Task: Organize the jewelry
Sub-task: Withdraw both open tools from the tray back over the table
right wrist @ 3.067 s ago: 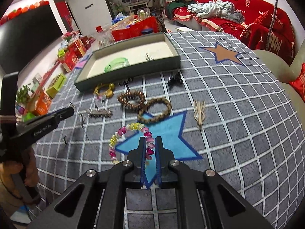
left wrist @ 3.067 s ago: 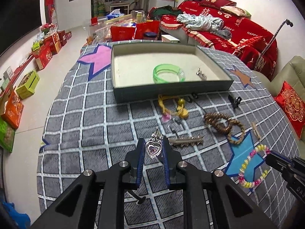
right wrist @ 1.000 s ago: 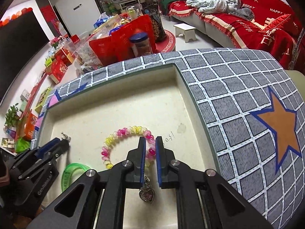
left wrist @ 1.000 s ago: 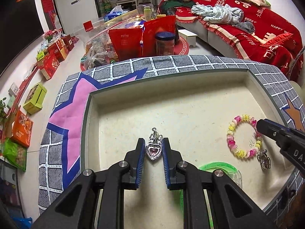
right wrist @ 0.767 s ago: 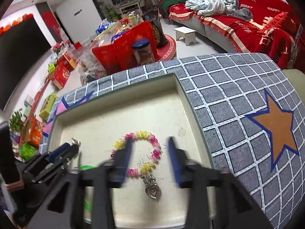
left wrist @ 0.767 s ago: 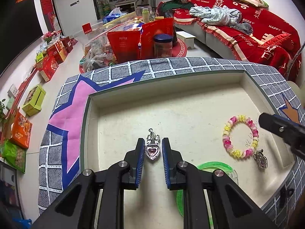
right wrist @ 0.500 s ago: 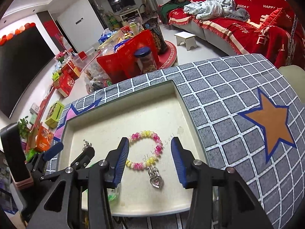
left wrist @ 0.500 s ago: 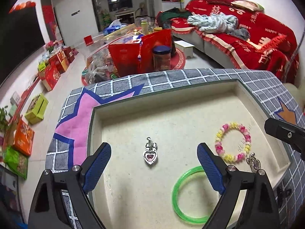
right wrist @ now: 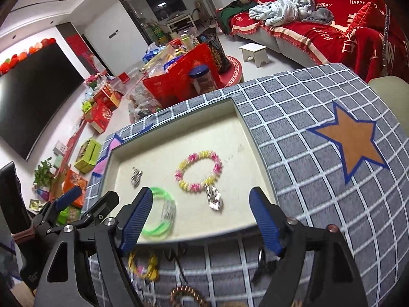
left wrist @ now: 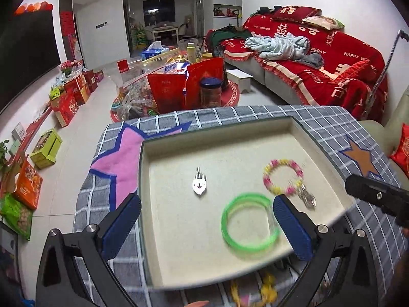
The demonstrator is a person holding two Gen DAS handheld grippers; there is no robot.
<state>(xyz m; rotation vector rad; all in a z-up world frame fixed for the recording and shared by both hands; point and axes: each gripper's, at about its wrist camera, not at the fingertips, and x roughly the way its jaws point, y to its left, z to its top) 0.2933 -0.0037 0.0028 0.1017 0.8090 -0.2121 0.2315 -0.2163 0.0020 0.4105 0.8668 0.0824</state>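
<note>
A shallow cream-lined tray [left wrist: 143, 168] [right wrist: 245, 117] sits on the grey checked cloth. In it lie a silver heart pendant [left wrist: 199, 183] [right wrist: 136, 175], a pink-and-yellow bead bracelet [left wrist: 282, 176] [right wrist: 198, 171] with a silver heart charm [left wrist: 306, 198] [right wrist: 214, 199], and a green bangle [left wrist: 249, 227] [right wrist: 159, 217]. My left gripper [left wrist: 204, 226] is open and empty above the tray's near edge. My right gripper [right wrist: 200, 222] is open and empty over the tray's near side; it also shows at the right of the left wrist view [left wrist: 378, 197].
More jewelry lies on the cloth in front of the tray: a yellow cord bracelet [right wrist: 143, 266], a brown bead bracelet [right wrist: 186, 295], a black clip [right wrist: 263, 266]. Red bags [left wrist: 189, 89] and a jar stand on the floor beyond the table. A red sofa [left wrist: 319, 58] is at right.
Both grippers opened and drew back toward the near edge. The heart pendant and the bead bracelet, held a second ago, now lie in the tray.
</note>
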